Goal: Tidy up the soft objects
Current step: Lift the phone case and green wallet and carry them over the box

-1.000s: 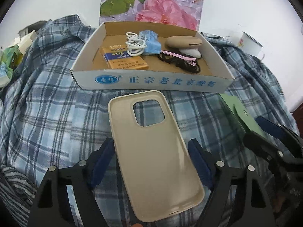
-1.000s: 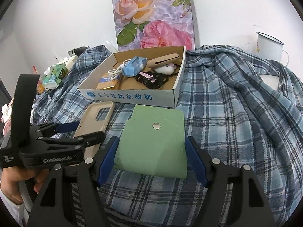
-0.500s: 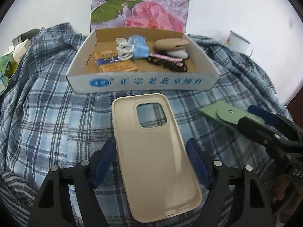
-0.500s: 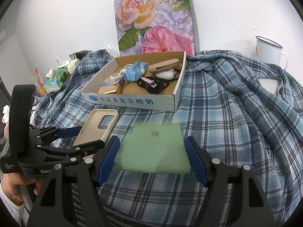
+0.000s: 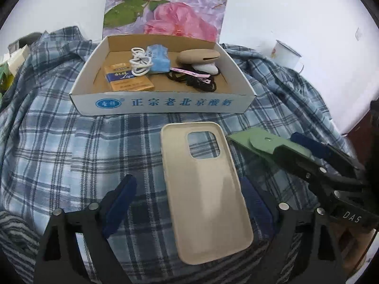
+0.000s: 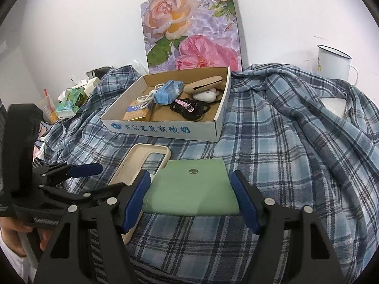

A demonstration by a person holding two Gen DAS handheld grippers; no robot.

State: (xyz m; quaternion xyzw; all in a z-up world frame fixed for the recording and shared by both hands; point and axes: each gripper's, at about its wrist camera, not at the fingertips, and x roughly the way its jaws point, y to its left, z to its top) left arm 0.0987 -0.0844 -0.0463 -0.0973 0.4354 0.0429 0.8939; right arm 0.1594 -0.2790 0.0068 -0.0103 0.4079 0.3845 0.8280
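green pouch (image 6: 193, 190) pinched by right claw (image 6: 191, 203) | left claw (image 5: 187, 206) opening around phone case (image 5: 206, 189) | plaid cloth (image 6: 284, 165), white wall (image 6: 83, 23)

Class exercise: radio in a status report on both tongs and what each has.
Left tongs opening, beige phone case loose between them. Right tongs clamped on green pouch. Cardboard box ahead, path clear.
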